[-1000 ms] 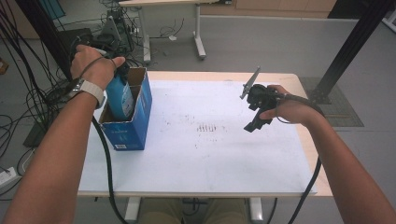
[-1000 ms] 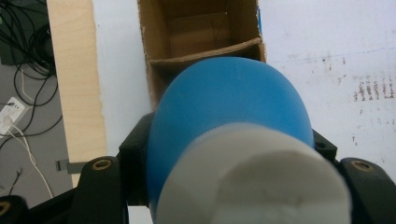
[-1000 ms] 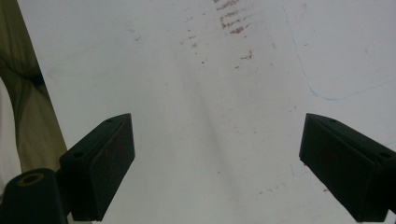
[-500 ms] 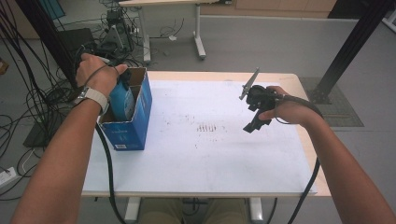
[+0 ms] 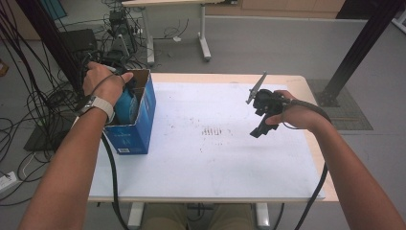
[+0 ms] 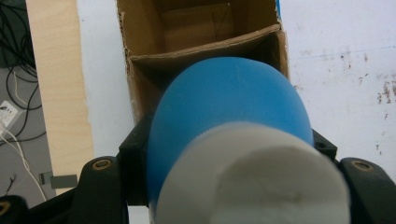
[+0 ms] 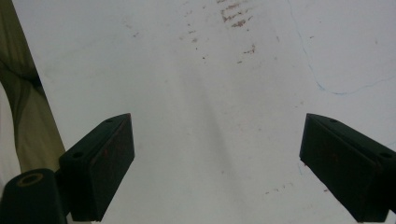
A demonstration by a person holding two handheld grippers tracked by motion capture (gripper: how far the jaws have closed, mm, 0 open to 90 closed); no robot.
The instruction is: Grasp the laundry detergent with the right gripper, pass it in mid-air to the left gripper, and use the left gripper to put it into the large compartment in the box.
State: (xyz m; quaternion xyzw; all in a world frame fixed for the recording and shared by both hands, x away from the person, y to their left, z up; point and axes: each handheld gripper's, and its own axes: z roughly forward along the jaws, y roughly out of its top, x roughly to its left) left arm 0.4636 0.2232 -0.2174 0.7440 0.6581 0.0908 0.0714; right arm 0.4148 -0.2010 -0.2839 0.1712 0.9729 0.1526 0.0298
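Nearly there, I'd say. My left tool (image 6: 224, 186) is pinching the blue bottle (image 6: 229, 107) with its white cap (image 6: 252, 177) toward the camera, holding it at the mouth of the open cardboard box (image 5: 139, 120) at the left edge of the counter (image 5: 215, 163) — partly inside, by the high view, not yet settled. What's left, I judge, is lowering it into the near compartment and letting go. My right tool (image 7: 217, 172) hangs spread over the bare counter — holding nothing.
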